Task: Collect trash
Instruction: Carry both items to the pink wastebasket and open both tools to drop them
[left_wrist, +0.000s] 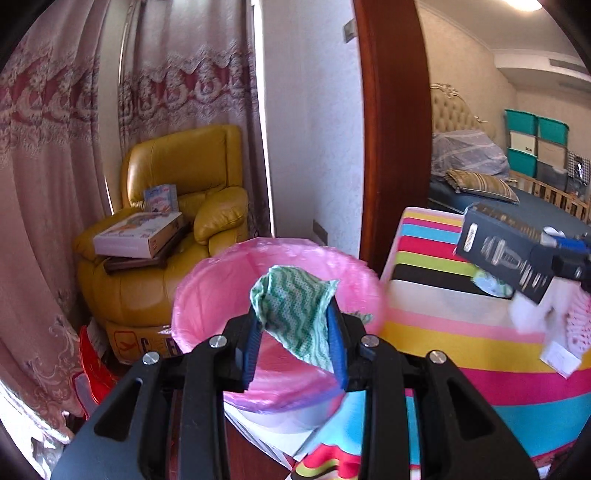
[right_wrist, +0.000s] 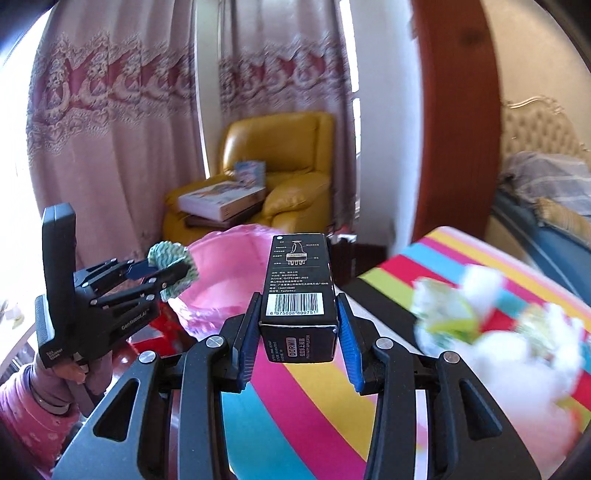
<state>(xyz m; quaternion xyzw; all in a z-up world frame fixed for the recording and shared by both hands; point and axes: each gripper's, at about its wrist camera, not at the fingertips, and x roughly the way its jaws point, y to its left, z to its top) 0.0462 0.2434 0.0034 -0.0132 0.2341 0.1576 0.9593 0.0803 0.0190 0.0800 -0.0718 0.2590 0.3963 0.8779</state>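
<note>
Both claws are loaded: left gripper (left_wrist: 295, 328) pinches a green cloth (left_wrist: 297, 310) over the pink-lined bin (left_wrist: 207, 291), not yet dropped. Right gripper (right_wrist: 298, 325) clamps a dark box (right_wrist: 299, 288), long axis pointing away toward the bin. Farther right, wrappers (right_wrist: 443, 321) still litter the striped table (right_wrist: 295, 413).

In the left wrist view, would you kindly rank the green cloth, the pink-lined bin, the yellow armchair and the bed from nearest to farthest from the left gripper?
1. Green cloth, between the left gripper's fingers.
2. Pink-lined bin, directly beneath and ahead.
3. Yellow armchair, behind the bin, to the left.
4. Bed, through the doorway, far right.
</note>
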